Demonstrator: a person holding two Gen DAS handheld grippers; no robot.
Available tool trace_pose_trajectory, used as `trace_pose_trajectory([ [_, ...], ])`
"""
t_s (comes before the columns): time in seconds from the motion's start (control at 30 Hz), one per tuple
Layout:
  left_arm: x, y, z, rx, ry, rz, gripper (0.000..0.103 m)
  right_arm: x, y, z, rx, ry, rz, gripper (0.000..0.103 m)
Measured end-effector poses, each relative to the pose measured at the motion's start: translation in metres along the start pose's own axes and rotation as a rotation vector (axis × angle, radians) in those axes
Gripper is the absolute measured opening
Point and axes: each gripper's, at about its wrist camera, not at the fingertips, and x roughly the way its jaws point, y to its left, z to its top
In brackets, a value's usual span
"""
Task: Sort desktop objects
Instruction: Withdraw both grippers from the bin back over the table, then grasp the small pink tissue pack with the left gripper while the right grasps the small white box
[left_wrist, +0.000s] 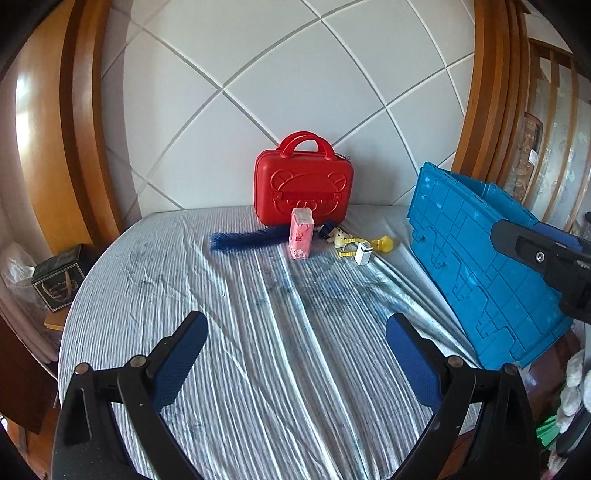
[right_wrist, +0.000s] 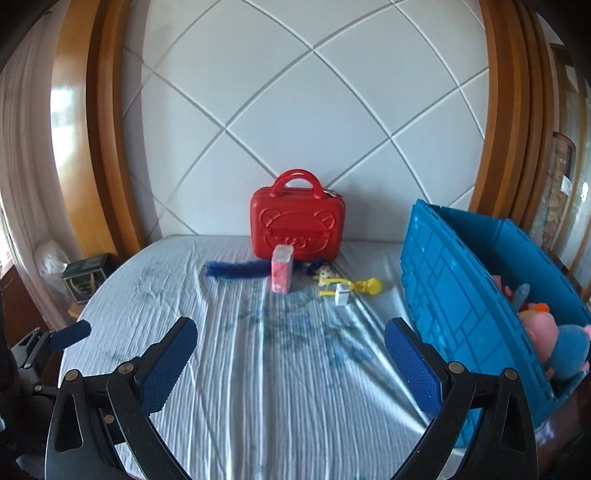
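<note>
The left gripper (left_wrist: 295, 354) is hovering over the near part of the counter (left_wrist: 258, 332) with its blue-padded fingers (left_wrist: 177, 365) spread wide and nothing between them; the right gripper (right_wrist: 290, 363) is hovering likewise, its fingers (right_wrist: 166, 369) also spread and holding nothing. The counter is wearing a pale striped cloth (right_wrist: 258, 369), creased and faintly stained blue; at its far edge a red case (left_wrist: 303, 184) with a bear face is standing upright against the white tiled wall (left_wrist: 295, 74). Just in front of the case a pink packet (left_wrist: 302, 238) is standing on end; a blue feathery brush (left_wrist: 240, 240) is lying to the packet's left, its far end passing behind it. To the packet's right a small plush toy (left_wrist: 340, 238) is lying beside a yellow plastic toy (left_wrist: 382, 244), and a small white box (left_wrist: 362, 254) is standing just in front of them. On the right side of the counter a blue crate (left_wrist: 480, 266) is sitting, well apart from the small things; in the right wrist view it is holding pink and blue plush toys (right_wrist: 554, 339). A dark box (left_wrist: 59, 282) is sitting below the counter's left edge.
</note>
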Motion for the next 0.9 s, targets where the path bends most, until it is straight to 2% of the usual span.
trace_pose_trajectory([
  [0.23, 0.06, -0.023, 0.032, 0.01, 0.032, 0.054, 0.099, 0.069, -0.042, 0.015, 0.04, 0.037, 0.043, 0.103],
  [0.43, 0.123, -0.019, 0.051, -0.01, 0.118, 0.11, 0.099, 0.14, -0.082, 0.028, 0.059, 0.091, 0.067, 0.103],
  [0.57, 0.162, -0.011, 0.069, 0.001, 0.156, 0.114, 0.099, 0.185, -0.102, 0.03, 0.108, 0.152, 0.048, 0.103],
  [0.73, 0.209, -0.009, 0.093, 0.021, 0.175, 0.081, 0.099, 0.225, -0.114, 0.029, 0.155, 0.204, 0.012, 0.103],
  [0.9, 0.274, -0.014, 0.106, 0.039, 0.233, 0.065, 0.099, 0.272, -0.122, 0.032, 0.162, 0.251, -0.019, 0.103],
])
